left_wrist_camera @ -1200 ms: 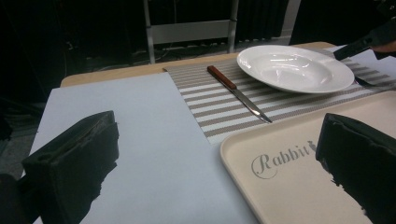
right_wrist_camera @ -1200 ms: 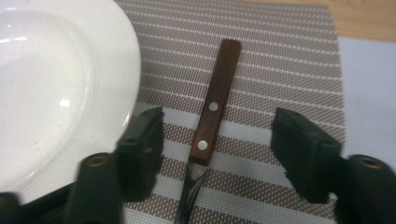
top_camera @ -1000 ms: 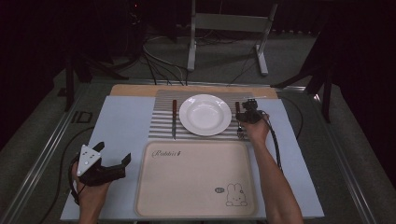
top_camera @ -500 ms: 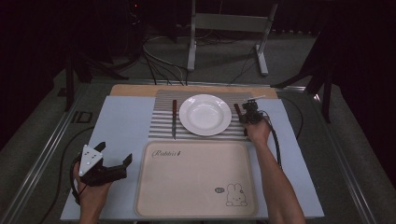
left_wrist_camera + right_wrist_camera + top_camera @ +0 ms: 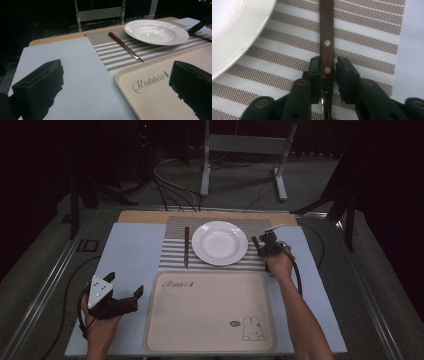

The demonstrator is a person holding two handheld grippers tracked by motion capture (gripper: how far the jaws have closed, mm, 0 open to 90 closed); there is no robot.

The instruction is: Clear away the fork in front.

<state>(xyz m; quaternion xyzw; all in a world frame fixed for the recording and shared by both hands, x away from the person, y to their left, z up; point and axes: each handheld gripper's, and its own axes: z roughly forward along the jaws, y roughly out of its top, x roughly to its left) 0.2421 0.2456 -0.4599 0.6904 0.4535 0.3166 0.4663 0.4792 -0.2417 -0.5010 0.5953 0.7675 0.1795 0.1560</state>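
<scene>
Locate the right gripper [image 5: 266, 249] right of centre in the high view, just beside the right rim of the white plate [image 5: 220, 242]. Compare with the picture from a second ago: same place beside the plate, jaws since brought together. Confirm in the right gripper view [image 5: 327, 62]: both black jaws closed on the wooden-handled utensil [image 5: 327, 30], pads at the lower rivet, handle running up the middle of the frame, metal part toward the bottom edge. Treat the grasp as made, with only a thin light sliver showing at the right-hand pad. Note the utensil lying flat on the striped placemat [image 5: 175, 255], not yet lifted. Find the left gripper [image 5: 125, 284] at lower left of the high view, jaws spread wide and holding nothing, over the blue mat [image 5: 130, 250] just beside the left edge of the cream tray [image 5: 210, 310]. Observe plate, tray and knife [image 5: 186, 247], left of the plate, all unmoved. Judge the next step as a lift of the utensil off the placemat; expect slip or swing, given a narrow handle gripped near one end.
</scene>
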